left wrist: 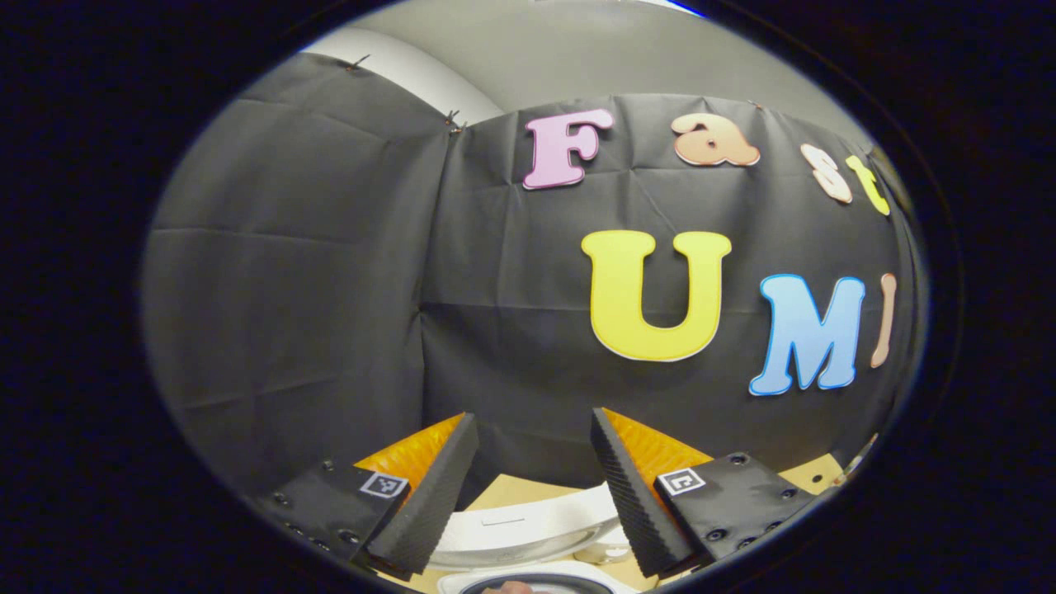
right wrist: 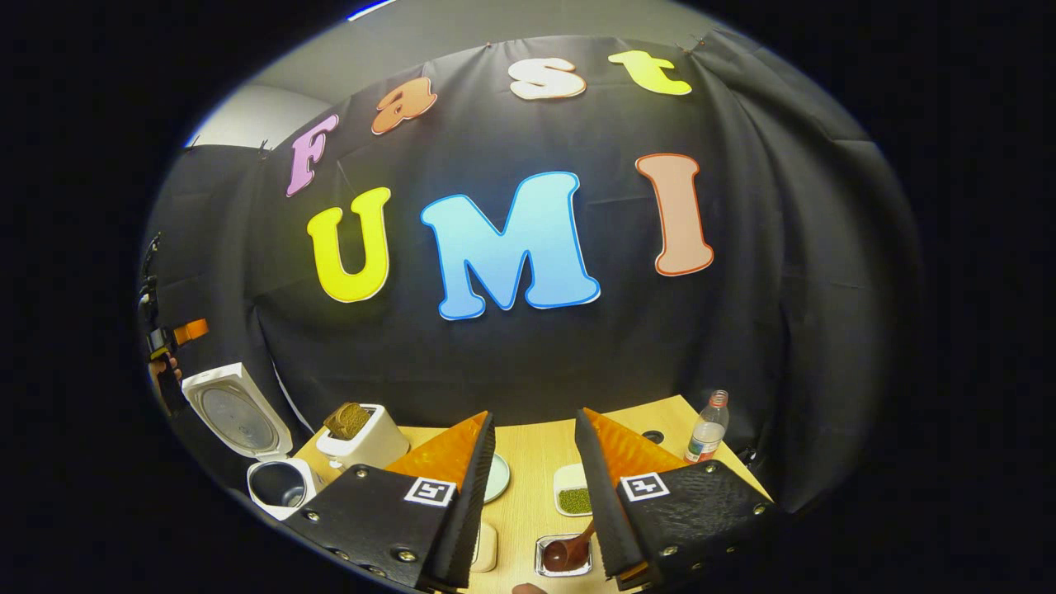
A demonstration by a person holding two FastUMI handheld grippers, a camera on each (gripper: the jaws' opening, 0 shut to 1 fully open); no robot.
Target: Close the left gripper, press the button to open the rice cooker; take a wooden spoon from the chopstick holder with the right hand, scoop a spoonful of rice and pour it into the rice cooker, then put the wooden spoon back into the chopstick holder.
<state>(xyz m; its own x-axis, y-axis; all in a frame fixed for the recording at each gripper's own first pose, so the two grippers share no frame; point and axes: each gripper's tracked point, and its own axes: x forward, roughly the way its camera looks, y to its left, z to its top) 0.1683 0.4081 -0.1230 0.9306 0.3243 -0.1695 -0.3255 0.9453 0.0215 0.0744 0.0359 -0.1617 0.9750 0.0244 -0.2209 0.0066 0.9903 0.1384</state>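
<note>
In the left gripper view my left gripper stands open above the white rice cooker. Its raised lid shows between the fingers and the pot's rim lies at the bottom edge. In the right gripper view the rice cooker sits at the table's far left with its lid up. My right gripper is open, with nothing between its fingers. A brown wooden spoon lies with its bowl in a small metal tray below the gripper, and the handle runs behind the right finger. A hand holds the left gripper far left.
On the wooden table stand a white toaster holding bread, a pale green plate, a white dish of green beans, a beige holder partly behind my finger, and a water bottle at the back right.
</note>
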